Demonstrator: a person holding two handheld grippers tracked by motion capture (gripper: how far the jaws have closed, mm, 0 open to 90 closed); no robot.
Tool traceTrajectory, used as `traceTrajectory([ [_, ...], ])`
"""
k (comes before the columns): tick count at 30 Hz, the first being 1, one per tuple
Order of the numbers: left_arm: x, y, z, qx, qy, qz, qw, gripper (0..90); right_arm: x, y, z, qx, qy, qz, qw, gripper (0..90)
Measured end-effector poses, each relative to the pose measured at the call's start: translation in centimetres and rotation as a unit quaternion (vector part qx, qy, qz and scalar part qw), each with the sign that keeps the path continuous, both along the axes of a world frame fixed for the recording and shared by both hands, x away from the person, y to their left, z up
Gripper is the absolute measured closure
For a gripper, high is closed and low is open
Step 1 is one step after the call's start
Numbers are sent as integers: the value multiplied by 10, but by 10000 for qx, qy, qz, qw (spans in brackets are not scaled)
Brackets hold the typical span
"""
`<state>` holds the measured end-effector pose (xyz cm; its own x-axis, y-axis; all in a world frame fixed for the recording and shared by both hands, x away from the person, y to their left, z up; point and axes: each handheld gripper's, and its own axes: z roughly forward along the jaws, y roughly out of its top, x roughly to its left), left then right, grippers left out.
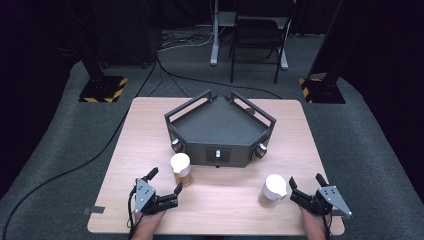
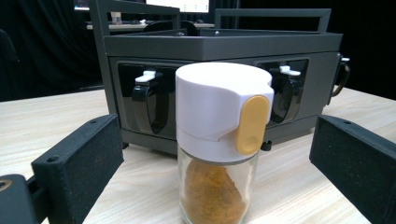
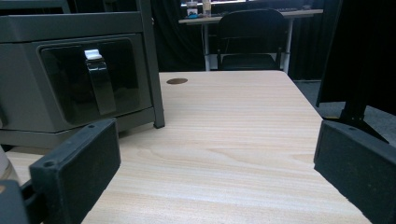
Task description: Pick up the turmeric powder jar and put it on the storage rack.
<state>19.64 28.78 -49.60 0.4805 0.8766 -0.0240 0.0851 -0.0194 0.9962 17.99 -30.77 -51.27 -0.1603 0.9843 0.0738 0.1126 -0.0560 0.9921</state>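
Left tool low over the table, jaws spread wide, right tool likewise agape, forearms entering from below

No legible text (labels, numbers) anywhere.

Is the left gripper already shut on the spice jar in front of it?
No, in the left gripper view the left gripper stands open, jaws wide apart either side of the spice jar without touching it.

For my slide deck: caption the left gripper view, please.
Open left gripper lined up on a white-capped spice jar before the dark grey rack.
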Motion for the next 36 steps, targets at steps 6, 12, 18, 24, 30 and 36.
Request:
traceTrajectory([
  [6,4,-2,-1,-57,61,40,10000,25,0,-1,0,1,-6,15,10000,0],
  [12,8,-6,0,-73,72,57,9999,24,0,-1,1,-29,10,33,10000,0],
  [18,13,-10,0,-144,104,-6,9998,24,0,-2,0,4,5,59,10000,0],
  [24,19,-14,2,-164,108,8,9998,24,0,-2,0,-1,0,51,10000,0],
  [30,26,-19,6,-145,104,-11,9998,24,0,-2,0,7,-10,46,10000,0],
  [36,29,-24,10,-84,86,-7,9999,24,0,-3,0,22,-7,71,10000,0],
])
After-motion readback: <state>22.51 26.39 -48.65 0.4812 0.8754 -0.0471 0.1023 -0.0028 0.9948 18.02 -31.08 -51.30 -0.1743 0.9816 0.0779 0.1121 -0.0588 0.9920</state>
